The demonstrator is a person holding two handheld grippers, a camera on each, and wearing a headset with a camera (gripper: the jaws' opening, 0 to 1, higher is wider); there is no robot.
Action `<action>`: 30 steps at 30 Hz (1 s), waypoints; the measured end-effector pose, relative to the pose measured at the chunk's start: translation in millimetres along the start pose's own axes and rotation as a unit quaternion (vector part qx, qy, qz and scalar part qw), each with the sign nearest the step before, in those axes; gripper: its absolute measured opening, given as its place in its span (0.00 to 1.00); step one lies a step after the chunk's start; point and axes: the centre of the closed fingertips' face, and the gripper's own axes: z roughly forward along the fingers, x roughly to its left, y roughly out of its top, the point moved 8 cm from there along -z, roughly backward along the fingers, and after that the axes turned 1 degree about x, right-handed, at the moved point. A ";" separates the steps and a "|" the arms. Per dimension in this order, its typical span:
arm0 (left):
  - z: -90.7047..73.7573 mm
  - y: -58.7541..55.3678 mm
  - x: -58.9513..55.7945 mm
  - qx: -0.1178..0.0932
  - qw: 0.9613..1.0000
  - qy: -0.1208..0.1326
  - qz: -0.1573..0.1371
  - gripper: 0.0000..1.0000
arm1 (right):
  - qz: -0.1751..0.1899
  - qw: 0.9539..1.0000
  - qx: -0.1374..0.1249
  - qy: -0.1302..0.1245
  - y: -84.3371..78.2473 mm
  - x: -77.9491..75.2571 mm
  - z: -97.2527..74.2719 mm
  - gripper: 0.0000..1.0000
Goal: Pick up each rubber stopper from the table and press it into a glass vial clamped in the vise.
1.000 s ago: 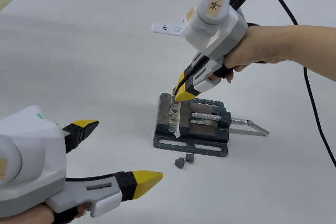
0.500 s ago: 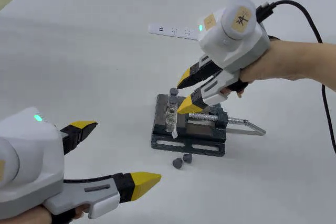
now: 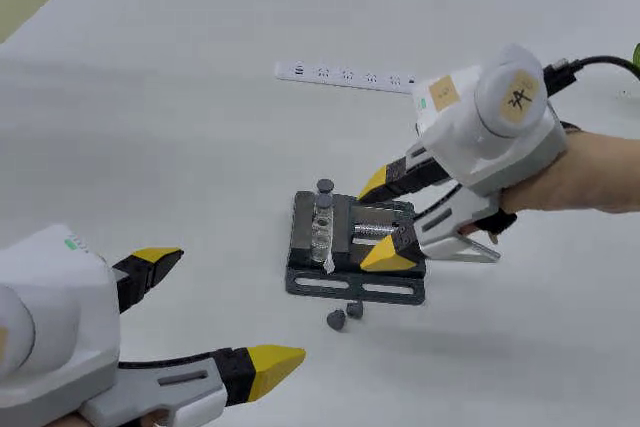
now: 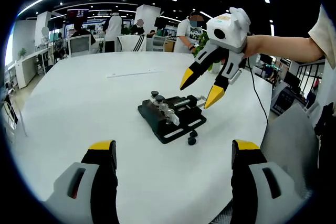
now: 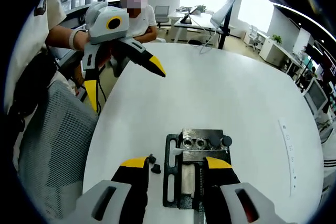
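Fingers of the right gripper (image 3: 380,222) stand apart and empty in the head view, over the vise (image 3: 300,282). Two loose stoppers (image 3: 336,320) lie on the table (image 3: 150,97) just before its near edge, closer to this gripper than to the left gripper (image 3: 215,312), also spread and empty. Left gripper view: stoppers sit between vise and camera. Right gripper view: they lie just beside that view's left fingertip, so a short sideways shift should reach them.
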 end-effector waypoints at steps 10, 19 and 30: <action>-3.7 2.4 -0.7 0.004 1.000 -0.002 0.007 0.89 | 0.030 0.999 -0.011 -0.003 -24.7 24.5 24.6 0.30; -4.6 -0.6 -0.7 0.009 1.000 -0.002 0.004 0.89 | 0.041 0.999 -0.011 -0.034 -43.2 32.0 48.6 0.21; -0.6 -4.5 -0.9 0.013 1.000 -0.006 -0.001 0.89 | 0.065 0.997 -0.017 -0.041 -49.7 37.5 58.0 0.13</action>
